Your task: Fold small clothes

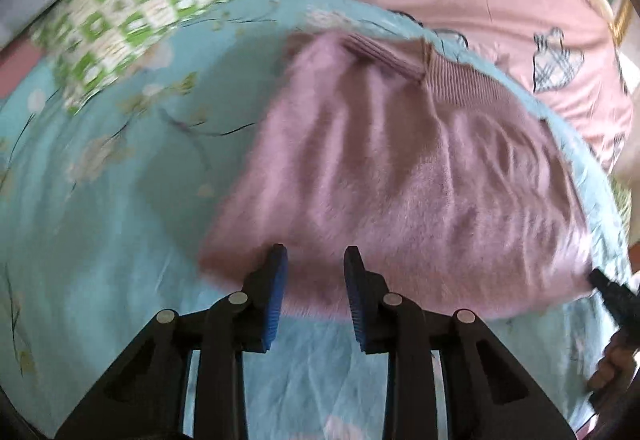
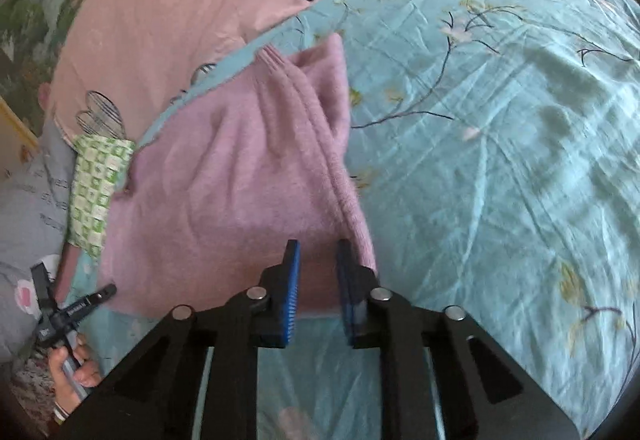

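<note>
A fuzzy mauve sweater (image 1: 400, 168) lies folded on a light blue floral sheet (image 1: 100, 200), its ribbed hem at the far side. My left gripper (image 1: 316, 252) hovers at the sweater's near edge. Its blue pads stand apart, with flat cloth showing in the gap and nothing pinched. In the right wrist view, my right gripper (image 2: 316, 244) straddles the near right corner of the sweater (image 2: 224, 176); its pads are closer together but apart, not squeezing the cloth. The other gripper shows at the frame edge in each view: the right gripper (image 1: 612, 292) and the left gripper (image 2: 72, 308), held by a hand (image 2: 72, 372).
A green-and-white checked pillow (image 1: 152, 0) lies at the far left of the sheet. A pink quilt with plaid hearts (image 2: 160, 20) lies beyond the sweater. Grey printed cloth (image 2: 28, 192) sits off the sheet's edge. Blue sheet (image 2: 500, 160) spreads to the right of the sweater.
</note>
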`<state>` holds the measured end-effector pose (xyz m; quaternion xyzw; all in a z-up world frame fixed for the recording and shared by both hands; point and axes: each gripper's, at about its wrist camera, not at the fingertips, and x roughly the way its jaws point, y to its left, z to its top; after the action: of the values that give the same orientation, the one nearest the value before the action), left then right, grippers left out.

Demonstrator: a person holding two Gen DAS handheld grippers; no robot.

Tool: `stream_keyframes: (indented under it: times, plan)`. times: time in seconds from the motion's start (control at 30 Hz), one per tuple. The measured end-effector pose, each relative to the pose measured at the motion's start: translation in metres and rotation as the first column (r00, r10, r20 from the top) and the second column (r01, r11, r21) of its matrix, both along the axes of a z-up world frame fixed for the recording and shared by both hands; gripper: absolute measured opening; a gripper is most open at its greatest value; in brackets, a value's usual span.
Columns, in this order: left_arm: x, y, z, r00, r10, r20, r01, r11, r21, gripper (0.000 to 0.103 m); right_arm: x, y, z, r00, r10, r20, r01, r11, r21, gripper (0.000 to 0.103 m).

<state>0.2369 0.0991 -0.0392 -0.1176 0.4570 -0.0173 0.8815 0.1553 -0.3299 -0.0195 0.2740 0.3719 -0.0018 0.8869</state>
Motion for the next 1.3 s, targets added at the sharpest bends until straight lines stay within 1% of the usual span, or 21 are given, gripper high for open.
stream_keyframes:
  times: [0.1, 0.2, 0.3, 0.4, 0.5, 0.57, 0.63, 0.73, 0.87, 0.97, 1.0, 1.1, 1.2, 1.23, 1.27, 1.3]
  plan:
    - [-0.022, 0.007, 0.008, 1.000, 0.029, 0.012, -0.028, 0.999, -0.039, 0.039, -0.010, 0.008, 0.005, 0.999, 0.013, 0.035, -0.013, 1.000, 0.009, 0.021]
    - [-0.040, 0.011, 0.008, 0.999, 0.043, 0.001, -0.043, 0.997, -0.071, 0.040, -0.021, 0.020, 0.008, 0.997, 0.036, 0.067, -0.038, 0.999, 0.032, 0.021]
    - [-0.050, 0.013, 0.001, 0.999, 0.046, -0.025, -0.049, 0.990, -0.135, 0.044, -0.029, 0.034, 0.010, 0.993, 0.071, 0.094, -0.076, 0.996, 0.046, 0.022]
    - [-0.048, 0.014, -0.008, 0.997, 0.063, -0.053, -0.071, 0.983, -0.171, 0.046, -0.033, 0.050, 0.012, 0.989, 0.109, 0.104, -0.115, 0.992, 0.059, 0.022]
    - [-0.039, 0.017, -0.017, 0.993, 0.095, -0.075, -0.109, 0.969, -0.222, 0.052, -0.034, 0.065, 0.014, 0.984, 0.147, 0.105, -0.153, 0.986, 0.059, 0.022]
    - [-0.033, 0.018, -0.019, 0.991, 0.117, -0.071, -0.131, 0.961, -0.243, 0.054, -0.034, 0.074, 0.017, 0.980, 0.171, 0.106, -0.178, 0.982, 0.067, 0.022]
    - [-0.026, 0.018, -0.019, 0.990, 0.129, -0.063, -0.141, 0.957, -0.255, 0.060, -0.031, 0.081, 0.020, 0.974, 0.197, 0.111, -0.205, 0.976, 0.071, 0.022]
    - [-0.016, 0.020, -0.019, 0.987, 0.148, -0.055, -0.158, 0.951, -0.268, 0.061, -0.014, 0.095, 0.027, 0.963, 0.242, 0.116, -0.250, 0.966, 0.063, 0.022]
    - [-0.011, 0.023, -0.021, 0.984, 0.172, -0.046, -0.178, 0.936, -0.304, 0.062, 0.033, 0.129, 0.036, 0.930, 0.343, 0.129, -0.350, 0.936, 0.037, 0.022]
    - [-0.010, 0.024, -0.023, 0.985, 0.168, -0.033, -0.170, 0.936, -0.308, 0.063, 0.085, 0.164, 0.041, 0.892, 0.430, 0.140, -0.438, 0.899, 0.030, 0.022]
    - [-0.010, 0.024, -0.023, 0.985, 0.169, -0.030, -0.170, 0.935, -0.312, 0.064, 0.106, 0.178, 0.042, 0.878, 0.458, 0.141, -0.466, 0.884, 0.028, 0.022]
    - [-0.009, 0.022, -0.023, 0.988, 0.155, -0.018, -0.152, 0.937, -0.314, 0.069, 0.155, 0.209, 0.042, 0.851, 0.508, 0.138, -0.516, 0.856, 0.033, 0.022]
    - [-0.010, 0.022, -0.023, 0.988, 0.153, -0.014, -0.149, 0.938, -0.313, 0.070, 0.204, 0.243, 0.034, 0.817, 0.569, 0.096, -0.574, 0.817, 0.041, 0.022]
    - [-0.009, 0.021, -0.023, 0.988, 0.154, -0.014, -0.150, 0.937, -0.315, 0.071, 0.221, 0.256, 0.029, 0.805, 0.589, 0.063, -0.592, 0.805, 0.033, 0.022]
    - [-0.008, 0.020, -0.023, 0.988, 0.153, -0.014, -0.149, 0.937, -0.315, 0.071, 0.233, 0.265, 0.027, 0.802, 0.596, 0.038, -0.597, 0.802, 0.013, 0.022]
    - [-0.008, 0.020, -0.023, 0.988, 0.155, -0.014, -0.152, 0.938, -0.313, 0.072, 0.247, 0.274, 0.027, 0.809, 0.588, 0.026, -0.587, 0.809, -0.026, 0.022]
